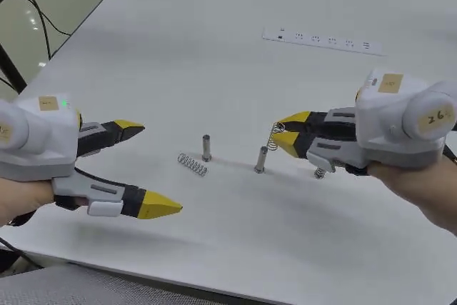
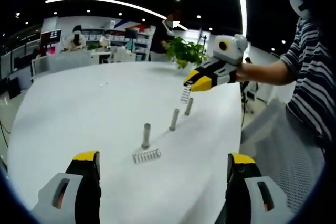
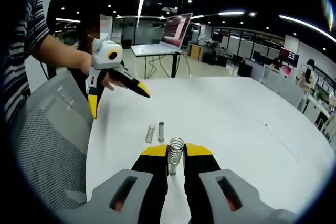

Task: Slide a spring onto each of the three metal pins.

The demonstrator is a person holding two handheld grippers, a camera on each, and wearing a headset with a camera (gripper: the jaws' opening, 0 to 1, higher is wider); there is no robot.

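Observation:
Three metal pins stand on the white table: one (image 1: 206,146) at the left, one (image 1: 261,158) in the middle, and a third (image 1: 319,171) partly hidden under my right gripper. A loose spring (image 1: 192,164) lies beside the left pin. My right gripper (image 1: 285,133) is shut on a second spring (image 1: 275,133), held just above and right of the middle pin. In the right gripper view that spring (image 3: 176,148) hangs between the tips over a pin (image 3: 172,168). My left gripper (image 1: 153,169) stands open left of the pins, with nothing between its fingers.
A white power strip (image 1: 321,39) lies at the table's far side. Black cables (image 1: 39,16) hang off the left edge. A grey mesh chair (image 3: 47,145) sits at the table's near edge. Desks and people stand in the office behind.

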